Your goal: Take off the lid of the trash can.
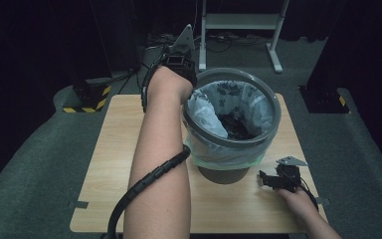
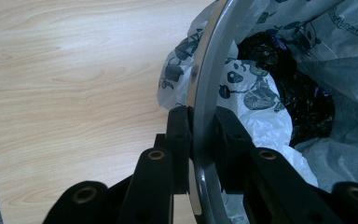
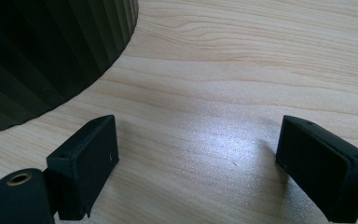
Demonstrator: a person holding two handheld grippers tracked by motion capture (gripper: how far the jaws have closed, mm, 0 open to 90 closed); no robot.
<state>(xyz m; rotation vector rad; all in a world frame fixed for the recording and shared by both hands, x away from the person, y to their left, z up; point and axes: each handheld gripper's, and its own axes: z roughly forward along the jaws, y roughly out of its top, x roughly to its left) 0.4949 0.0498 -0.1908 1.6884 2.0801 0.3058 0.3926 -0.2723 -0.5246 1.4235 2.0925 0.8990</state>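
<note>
A dark bin stands in the middle of the wooden table. It has a grey ring around its top and a patterned plastic liner under that ring. Dark rubbish lies inside. My left gripper reaches down at the ring's left side. In the left gripper view the gripper is shut on the grey ring, one jaw outside and one inside against the liner. My right gripper rests low on the table right of the bin, open, with bare wood between its jaws.
The bin's ribbed wall is close to the right gripper's left jaw. Beyond the table stand a white metal frame and two dark stands with yellow-black tape on grey carpet. The table's left half is bare wood.
</note>
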